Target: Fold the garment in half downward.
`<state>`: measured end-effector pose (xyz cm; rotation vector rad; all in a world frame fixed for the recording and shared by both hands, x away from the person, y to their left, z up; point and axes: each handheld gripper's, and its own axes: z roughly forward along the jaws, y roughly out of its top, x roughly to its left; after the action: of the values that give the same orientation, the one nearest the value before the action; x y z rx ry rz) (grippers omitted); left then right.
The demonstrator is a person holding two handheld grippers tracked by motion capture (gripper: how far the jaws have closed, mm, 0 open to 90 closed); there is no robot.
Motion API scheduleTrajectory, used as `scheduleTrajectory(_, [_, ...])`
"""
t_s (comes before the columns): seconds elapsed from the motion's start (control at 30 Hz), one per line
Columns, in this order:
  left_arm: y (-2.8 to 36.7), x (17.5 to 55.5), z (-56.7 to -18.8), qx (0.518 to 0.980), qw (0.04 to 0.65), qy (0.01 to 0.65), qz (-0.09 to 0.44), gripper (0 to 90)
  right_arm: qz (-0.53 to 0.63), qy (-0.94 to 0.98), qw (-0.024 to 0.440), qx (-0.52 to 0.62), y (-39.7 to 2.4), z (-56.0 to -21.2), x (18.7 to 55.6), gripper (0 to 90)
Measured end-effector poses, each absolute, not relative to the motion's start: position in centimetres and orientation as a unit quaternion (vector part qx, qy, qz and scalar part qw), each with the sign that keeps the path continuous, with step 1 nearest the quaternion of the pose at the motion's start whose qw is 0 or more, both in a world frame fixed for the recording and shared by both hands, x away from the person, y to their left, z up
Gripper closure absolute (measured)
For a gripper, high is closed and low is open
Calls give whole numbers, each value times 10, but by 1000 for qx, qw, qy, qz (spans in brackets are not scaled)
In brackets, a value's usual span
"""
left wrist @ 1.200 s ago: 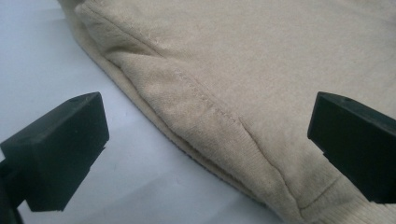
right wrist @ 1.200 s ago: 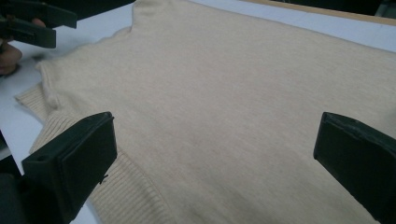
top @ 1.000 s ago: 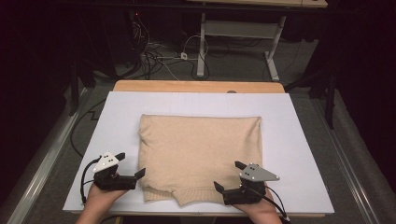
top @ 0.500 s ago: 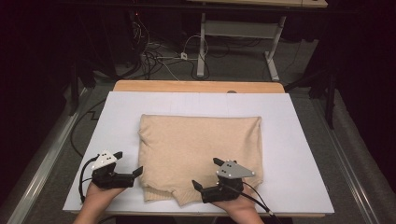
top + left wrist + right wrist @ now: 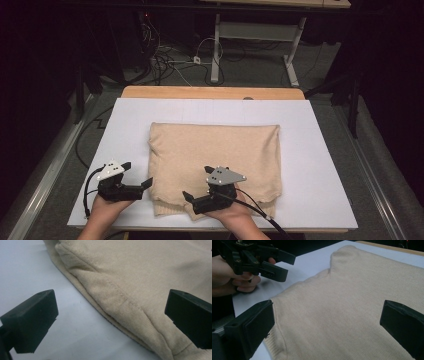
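Observation:
A folded beige sweater lies flat on the white board. My left gripper is open just off the sweater's near left corner, jaws pointing right at its edge. In the left gripper view the left gripper straddles the sweater's ribbed hem, touching nothing. My right gripper hovers open over the sweater's near edge, jaws pointing left. The right gripper has the sweater spread between its jaws, with the left gripper and its hand beyond.
The board rests on a wooden table whose far strip is bare. White board surface lies free left, right and behind the sweater. Cables and a desk frame sit on the dark floor beyond.
My right gripper has slid left along the sweater's near edge, from its near right corner to about the middle. The left gripper has barely shifted.

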<state>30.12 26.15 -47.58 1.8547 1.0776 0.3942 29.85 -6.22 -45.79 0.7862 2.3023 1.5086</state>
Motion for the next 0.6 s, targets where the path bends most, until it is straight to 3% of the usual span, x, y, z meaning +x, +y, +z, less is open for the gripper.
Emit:
scheduleTrajectory(0.33, [271,302,-464,745,467,446,166,0,527,795,135,270,-52,-465,300,2])
scheduleTrajectory(0.6, [254,318,-454,756,463,432,165,0,531,791,129,274,-59,-465,295,3])
